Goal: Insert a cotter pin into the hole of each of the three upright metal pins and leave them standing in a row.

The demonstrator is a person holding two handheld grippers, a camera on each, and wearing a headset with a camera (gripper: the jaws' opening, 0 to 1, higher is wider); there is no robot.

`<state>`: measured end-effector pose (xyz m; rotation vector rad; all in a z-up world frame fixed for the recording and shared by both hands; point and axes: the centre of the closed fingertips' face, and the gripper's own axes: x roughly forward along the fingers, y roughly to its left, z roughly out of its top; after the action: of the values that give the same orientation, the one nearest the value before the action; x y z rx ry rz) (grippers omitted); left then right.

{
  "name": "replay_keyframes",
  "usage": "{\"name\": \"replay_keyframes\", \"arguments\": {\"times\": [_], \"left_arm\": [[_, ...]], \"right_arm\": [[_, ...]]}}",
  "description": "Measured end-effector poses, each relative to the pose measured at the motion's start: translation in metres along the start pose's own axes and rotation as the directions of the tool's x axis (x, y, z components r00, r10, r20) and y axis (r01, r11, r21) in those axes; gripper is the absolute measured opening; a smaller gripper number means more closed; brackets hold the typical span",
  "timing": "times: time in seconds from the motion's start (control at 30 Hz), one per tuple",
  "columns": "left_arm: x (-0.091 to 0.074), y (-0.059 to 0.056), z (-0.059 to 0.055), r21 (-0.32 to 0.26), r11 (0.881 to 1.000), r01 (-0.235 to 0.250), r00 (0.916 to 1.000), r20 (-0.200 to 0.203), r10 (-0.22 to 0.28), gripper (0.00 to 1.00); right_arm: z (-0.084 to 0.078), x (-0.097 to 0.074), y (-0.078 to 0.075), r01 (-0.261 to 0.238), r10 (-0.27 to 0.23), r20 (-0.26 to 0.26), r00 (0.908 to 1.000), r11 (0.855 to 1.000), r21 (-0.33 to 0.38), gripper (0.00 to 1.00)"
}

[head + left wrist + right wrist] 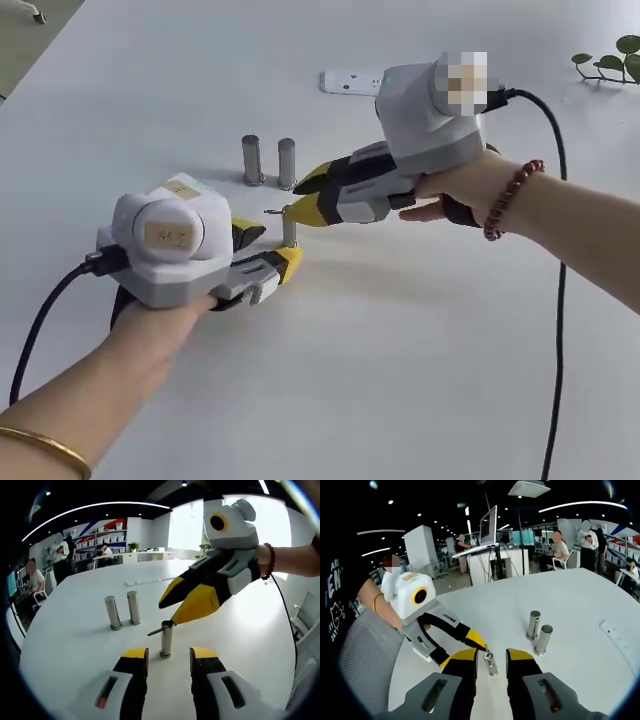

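Near pin [166,640]: upright, cotter pin [155,631] crosswise at its top. Left hand-held gripper [169,653]: jaws apart, at its base. Right hand-held gripper [492,655]: jaws apart, nearest cotter pin, perhaps touching

Bright, even light fills my head view; the upright grey metal pins [251,160] cast faint, soft shadows on the smooth white tabletop [400,380]. My gripper views bow at the edges, and the large window [187,527] blows out white.
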<state>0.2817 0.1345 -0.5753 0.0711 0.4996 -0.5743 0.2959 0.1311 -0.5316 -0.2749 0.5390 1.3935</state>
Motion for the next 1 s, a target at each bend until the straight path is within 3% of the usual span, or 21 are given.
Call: {"name": "replay_keyframes", "arguments": {"times": [0.23, 0.43, 0.8, 1.0], "left_arm": [[-0.01, -0.003, 0.013, -0.002, 1.0, 0.012, 0.9991, 0.042, -0.012, 0.44], [-0.017, -0.005, 0.016, -0.008, 1.0, 0.016, 0.999, 0.041, -0.016, 0.51], [-0.028, -0.01, 0.024, -0.024, 0.999, 0.039, 0.9976, 0.059, -0.037, 0.65], [-0.032, -0.011, 0.026, -0.029, 0.999, 0.041, 0.9973, 0.062, -0.039, 0.69]], "right_arm": [[0.012, -0.005, -0.019, 0.06, -0.062, 0.046, 0.997, 0.997, 0.044, 0.2], [0.021, -0.003, -0.037, 0.126, -0.13, 0.072, 0.9889, 0.99, 0.058, 0.22], [0.019, 0.01, -0.066, 0.208, -0.213, 0.071, 0.9744, 0.975, 0.074, 0.25], [0.014, 0.021, -0.083, 0.229, -0.234, 0.06, 0.9704, 0.97, 0.079, 0.25]]}}
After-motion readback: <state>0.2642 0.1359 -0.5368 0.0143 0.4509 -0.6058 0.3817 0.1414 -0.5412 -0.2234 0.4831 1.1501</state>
